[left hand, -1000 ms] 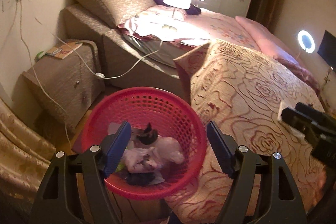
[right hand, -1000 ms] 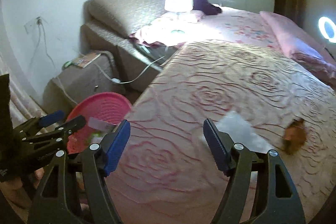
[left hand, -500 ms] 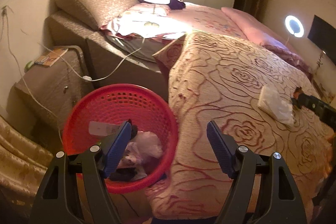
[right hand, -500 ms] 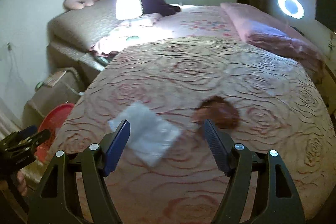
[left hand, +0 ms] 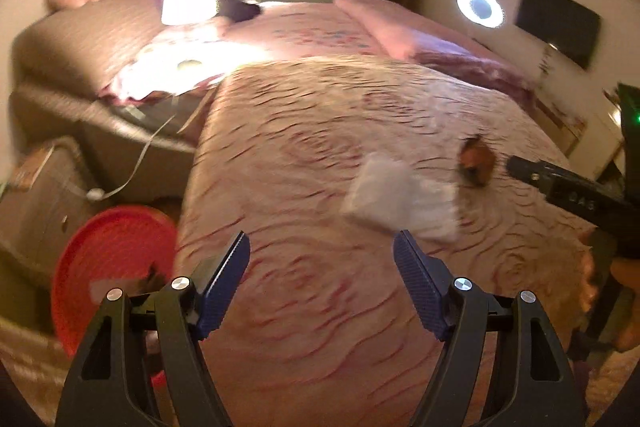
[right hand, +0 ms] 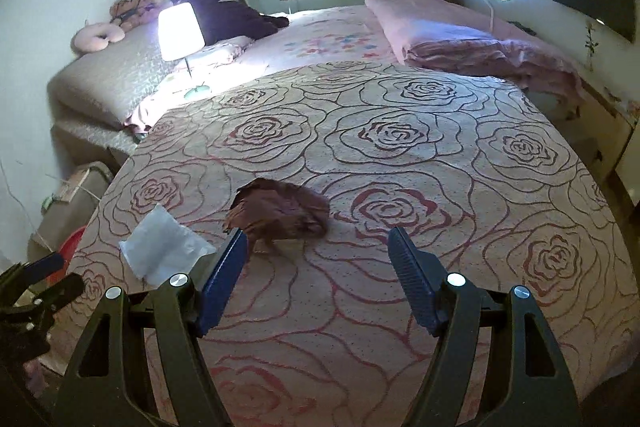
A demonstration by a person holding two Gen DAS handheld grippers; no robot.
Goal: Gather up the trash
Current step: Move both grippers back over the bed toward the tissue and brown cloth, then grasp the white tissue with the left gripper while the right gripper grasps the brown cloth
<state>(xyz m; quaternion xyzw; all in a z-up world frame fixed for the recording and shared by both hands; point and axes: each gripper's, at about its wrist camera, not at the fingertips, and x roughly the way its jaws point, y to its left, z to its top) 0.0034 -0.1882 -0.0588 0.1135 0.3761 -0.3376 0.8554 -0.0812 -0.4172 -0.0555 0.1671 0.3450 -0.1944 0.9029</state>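
Left-wrist view: I am holding the left gripper (left hand: 322,251) wide and empty over the rose-patterned beige bedspread (left hand: 304,311); the crumpled white plastic bag (left hand: 400,201) is lying just ahead, the red perforated plastic basket (left hand: 108,259) waiting beside the bed.

Right-wrist view: I am holding the right gripper (right hand: 314,247) wide and empty just short of the crumpled brown paper wrapper (right hand: 280,213). Soft bedding risks being pinched along with it.

Red basket (left hand: 108,267) cut off behind the bedspread (left hand: 320,155), its contents a motion-smeared blur.
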